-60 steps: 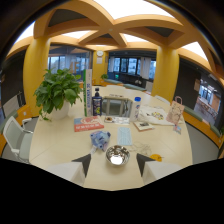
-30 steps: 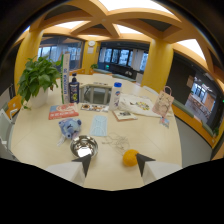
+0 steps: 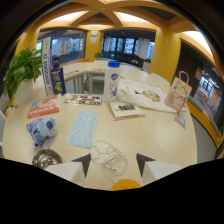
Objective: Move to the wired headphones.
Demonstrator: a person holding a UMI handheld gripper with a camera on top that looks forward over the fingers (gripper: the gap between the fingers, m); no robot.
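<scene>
The white wired headphones [image 3: 109, 156] are lying in a loose tangle on the table [image 3: 160, 137], sitting between the spread, released fingers of the gripper [image 3: 111, 163].

The hand-held two-finger gripper [image 3: 112, 164] shows at the bottom centre of the frame. Its two dark, pointed fingertips [image 3: 83, 163] stand well apart, spread wide with nothing pressed between them, both angled inward and upward in the picture.
</scene>
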